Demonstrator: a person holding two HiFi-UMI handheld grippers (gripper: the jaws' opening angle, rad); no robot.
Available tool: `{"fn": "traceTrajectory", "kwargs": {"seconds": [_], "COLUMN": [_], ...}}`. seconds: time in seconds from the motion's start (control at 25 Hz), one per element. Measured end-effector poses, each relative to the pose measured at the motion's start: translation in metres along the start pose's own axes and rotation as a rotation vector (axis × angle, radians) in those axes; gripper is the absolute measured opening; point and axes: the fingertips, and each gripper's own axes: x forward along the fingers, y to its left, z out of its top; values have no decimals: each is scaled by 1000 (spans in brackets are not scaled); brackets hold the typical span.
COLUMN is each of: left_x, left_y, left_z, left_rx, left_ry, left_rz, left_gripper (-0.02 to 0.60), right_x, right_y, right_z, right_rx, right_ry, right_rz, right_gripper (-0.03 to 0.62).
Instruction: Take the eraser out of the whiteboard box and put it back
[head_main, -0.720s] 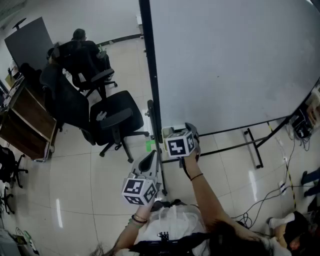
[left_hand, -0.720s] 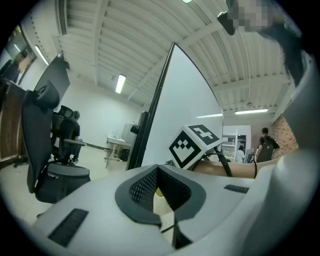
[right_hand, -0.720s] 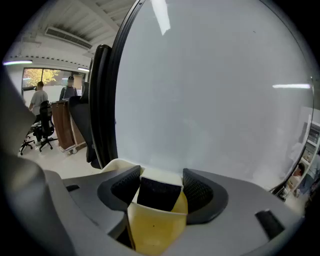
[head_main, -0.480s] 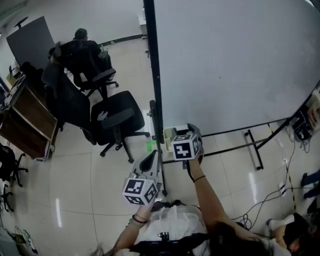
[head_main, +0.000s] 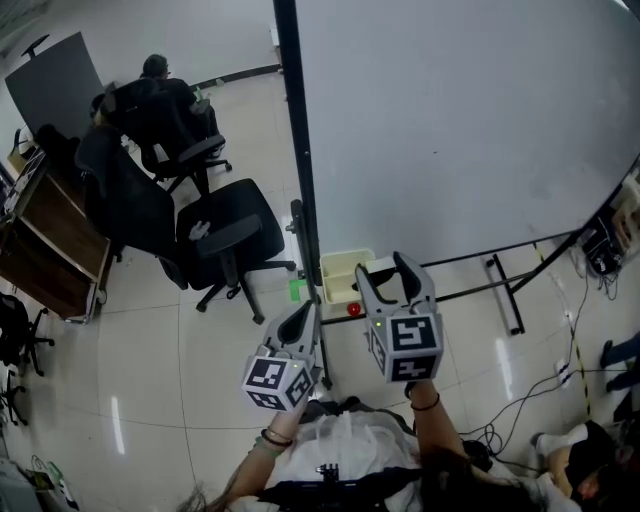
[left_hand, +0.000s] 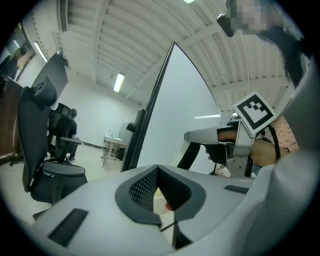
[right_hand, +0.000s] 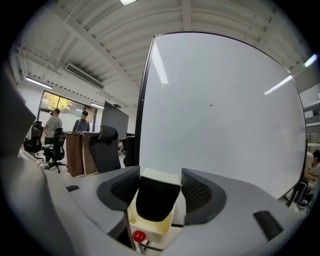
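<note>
The eraser (right_hand: 156, 199), white on top with black felt facing me, sits between the pads of my right gripper (right_hand: 160, 176), which is shut on it. In the head view my right gripper (head_main: 385, 276) hangs just right of and nearer than the pale yellow whiteboard box (head_main: 340, 268), which hangs at the foot of the whiteboard (head_main: 460, 130). The box (right_hand: 150, 226) shows below the eraser, with a red magnet (right_hand: 139, 236) at its near side. My left gripper (head_main: 303, 318) stays low by the board's black post, its jaws shut (left_hand: 158, 170) on nothing.
The whiteboard's black edge post (head_main: 298, 180) runs down to the box. Two black office chairs (head_main: 225, 235) stand on the tiled floor at left, a wooden desk (head_main: 50, 250) beyond them. The board's stand feet (head_main: 505, 295) and cables (head_main: 575, 375) lie at right.
My right gripper has drawn back from the box toward me with the eraser in its jaws, uncovering the box and the red magnet. The left gripper has not moved.
</note>
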Motion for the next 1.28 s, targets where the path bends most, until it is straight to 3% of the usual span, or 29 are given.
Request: {"fn": "traceTrajectory", "kwargs": {"seconds": [0.2,0.32,0.88,1.16,1.28], "left_x": [5,7,5,3,1], "left_y": [-7,-10,0,3,7], "left_z": [-8,-2,-7,-5,-7], "left_rx": [92,46,7,5,-4], "left_ry": [55,14,25,22,25], "left_rz": [-5,-13,9,18,30], "left_gripper": [-15,-15,-15,-15,-15], "right_x": [-8,-7,19,55,61], "right_y": [3,8,9,35,42], "right_z": [-10,-10,-32,-96,-111], "right_rx": [-1,13,-6,-65,-22], "right_ry": [16,25,24,180,221], "right_rz": [10,23,15,78,110], "right_gripper": [281,281,282,288,307]}}
